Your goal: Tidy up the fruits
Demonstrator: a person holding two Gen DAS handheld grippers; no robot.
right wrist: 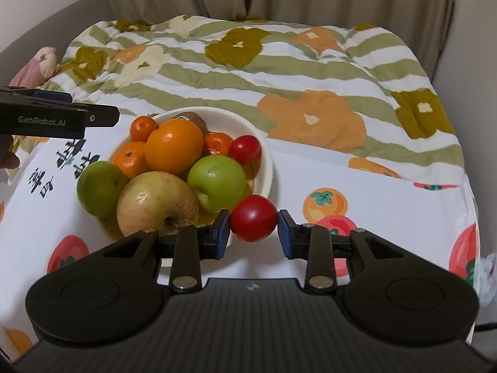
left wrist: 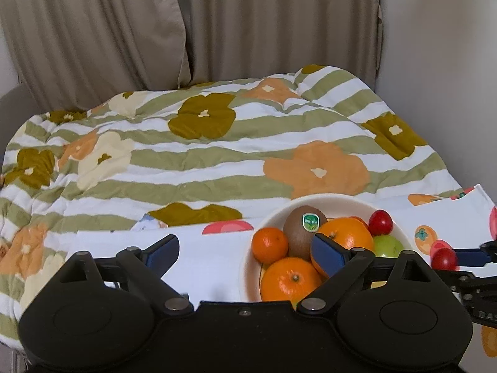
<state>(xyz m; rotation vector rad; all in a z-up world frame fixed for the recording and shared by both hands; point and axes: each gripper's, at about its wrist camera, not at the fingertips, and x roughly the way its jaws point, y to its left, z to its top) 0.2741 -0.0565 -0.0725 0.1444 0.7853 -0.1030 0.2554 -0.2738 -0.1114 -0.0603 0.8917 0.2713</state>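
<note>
A white bowl [right wrist: 265, 158] heaped with fruit sits on a fruit-print cloth. It holds a large orange [right wrist: 174, 146], small mandarins, a kiwi [left wrist: 304, 230], a green apple [right wrist: 217, 183], a yellowish apple [right wrist: 157, 206] and a small red fruit [right wrist: 245, 149]. Another green apple [right wrist: 101, 188] lies at the bowl's left edge. My right gripper [right wrist: 254, 217] is shut on a second red fruit [right wrist: 253, 222] just in front of the bowl. My left gripper [left wrist: 245, 244] stands open beside the bowl's left rim [left wrist: 248, 261], with no fruit pressed by its pads.
The white fruit-print cloth [right wrist: 372, 192] lies over a striped floral quilt [left wrist: 217, 155]. Beige curtains [left wrist: 248, 25] hang behind. A pink soft object [right wrist: 43, 62] sits at the quilt's far left edge. The left gripper's body [right wrist: 59, 115] reaches in from the left.
</note>
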